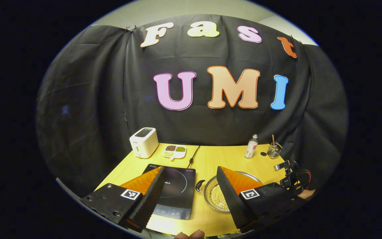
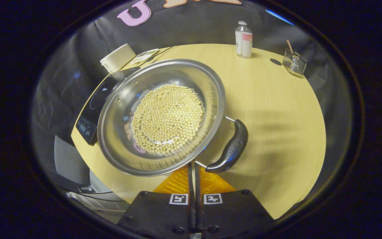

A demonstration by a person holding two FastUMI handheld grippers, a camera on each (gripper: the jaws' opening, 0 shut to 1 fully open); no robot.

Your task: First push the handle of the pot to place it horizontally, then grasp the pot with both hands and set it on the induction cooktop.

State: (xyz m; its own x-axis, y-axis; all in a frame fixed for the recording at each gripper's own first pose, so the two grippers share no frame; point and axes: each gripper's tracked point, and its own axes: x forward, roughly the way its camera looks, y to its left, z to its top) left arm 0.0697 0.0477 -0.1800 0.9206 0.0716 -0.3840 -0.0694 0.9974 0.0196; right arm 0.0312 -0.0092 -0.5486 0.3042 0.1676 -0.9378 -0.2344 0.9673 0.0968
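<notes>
While left tongs hang wide open, empty, right tongs are closed on nothing, tips just beside pot handle. Pot sits on bench beside cooktop; bead-filled, prob heavy, slick steel; grip by handles.

My left camera looks level from well back, table beyond my jaws; my right looks down close over the pot. Both share pot and cooktop.

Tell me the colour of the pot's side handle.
Black, glossy, on the steel pot; the handle shows best in the right gripper view.
</notes>
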